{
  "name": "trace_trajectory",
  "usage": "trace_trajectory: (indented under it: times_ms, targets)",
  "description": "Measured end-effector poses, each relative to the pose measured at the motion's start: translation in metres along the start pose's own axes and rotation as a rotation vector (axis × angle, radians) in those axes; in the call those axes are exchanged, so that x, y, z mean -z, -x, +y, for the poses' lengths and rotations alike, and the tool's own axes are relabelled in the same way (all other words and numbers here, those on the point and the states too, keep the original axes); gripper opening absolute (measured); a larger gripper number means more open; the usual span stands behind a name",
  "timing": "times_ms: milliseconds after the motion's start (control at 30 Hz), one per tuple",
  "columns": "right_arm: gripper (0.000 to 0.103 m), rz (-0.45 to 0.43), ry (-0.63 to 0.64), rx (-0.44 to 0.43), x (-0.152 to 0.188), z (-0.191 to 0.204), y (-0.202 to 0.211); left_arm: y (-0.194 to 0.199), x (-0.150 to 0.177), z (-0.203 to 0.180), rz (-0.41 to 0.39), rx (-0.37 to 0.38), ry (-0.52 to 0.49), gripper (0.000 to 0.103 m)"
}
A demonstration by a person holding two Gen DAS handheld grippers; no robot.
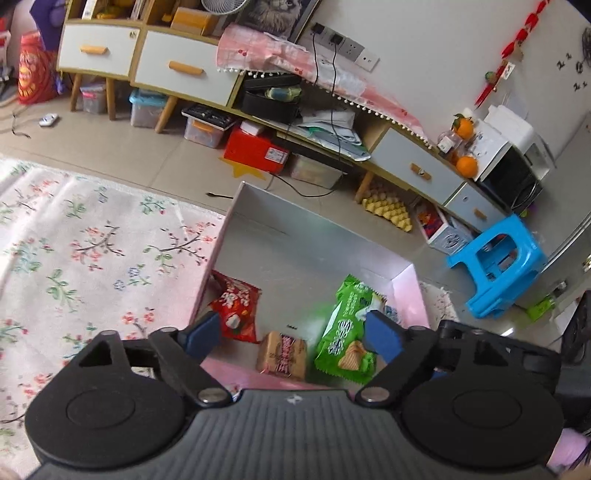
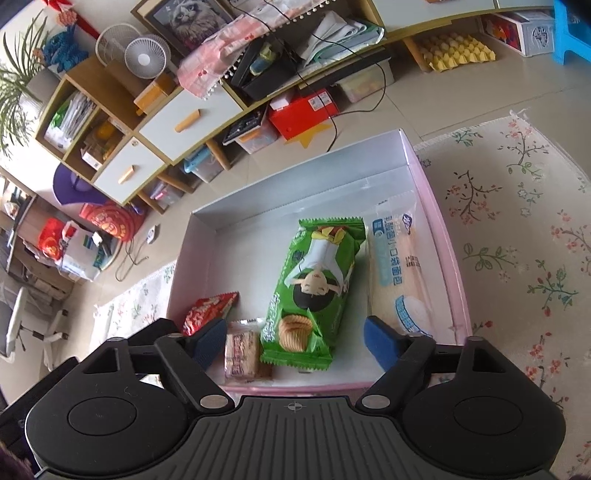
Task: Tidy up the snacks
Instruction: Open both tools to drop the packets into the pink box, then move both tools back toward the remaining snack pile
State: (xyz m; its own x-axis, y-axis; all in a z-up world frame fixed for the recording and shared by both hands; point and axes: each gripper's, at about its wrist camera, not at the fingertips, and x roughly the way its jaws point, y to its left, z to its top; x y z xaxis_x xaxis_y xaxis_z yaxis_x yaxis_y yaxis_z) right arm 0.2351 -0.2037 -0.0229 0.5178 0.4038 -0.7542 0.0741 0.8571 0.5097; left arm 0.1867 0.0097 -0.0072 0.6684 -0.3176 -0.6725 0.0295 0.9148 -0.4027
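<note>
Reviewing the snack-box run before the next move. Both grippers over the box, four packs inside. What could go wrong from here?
1. The green chip bag lies close to the small brown biscuit pack and the white bread pack; a closing finger may catch a neighbour.
2. Both the left gripper and right gripper stand open over the pink box; they could collide.
3. The red pack leans in a corner, awkward to reach.

Premises: a lived-in home, most likely a living room. Tiled floor [image 1: 173, 155] partly covered by a floral rug [image 1: 74, 240]. Long low wooden cabinet [image 1: 177, 72] with white drawers along the wall, storage bins [image 1: 146, 109] beneath it. Domestic items noted: framed cat picture [image 2: 186, 18], small desk fan [image 2: 144, 57], potted plant [image 2: 14, 85], oranges [image 1: 466, 164], blue plastic stool [image 1: 498, 266], red festive hangings [image 1: 517, 40].
</note>
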Motion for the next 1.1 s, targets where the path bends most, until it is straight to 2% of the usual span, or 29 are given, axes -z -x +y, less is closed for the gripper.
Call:
trace_trajectory:
  times_ms: [100, 300, 633, 800, 1100]
  targets:
    - [0.088, 0.006, 0.008, 0.013, 0.001, 0.002, 0.005, 0.006, 0.004, -0.007, 0.013, -0.032, -0.031, 0.091]
    - [0.089, 0.018, 0.027, 0.067, 0.007, 0.003, 0.020, 0.024, 0.013, -0.012, 0.025, -0.118, -0.107, 0.096]
    - [0.089, 0.037, 0.054, 0.081, 0.031, 0.015, 0.047, 0.057, 0.014, 0.002, 0.051, -0.197, -0.075, 0.100]
    - [0.089, 0.040, 0.066, 0.088, 0.043, 0.020, 0.061, 0.071, 0.020, 0.008, 0.063, -0.212, -0.050, 0.101]
    - [0.089, 0.045, 0.127, 0.095, 0.069, 0.032, 0.086, 0.092, 0.036, 0.018, 0.079, -0.233, -0.071, 0.102]
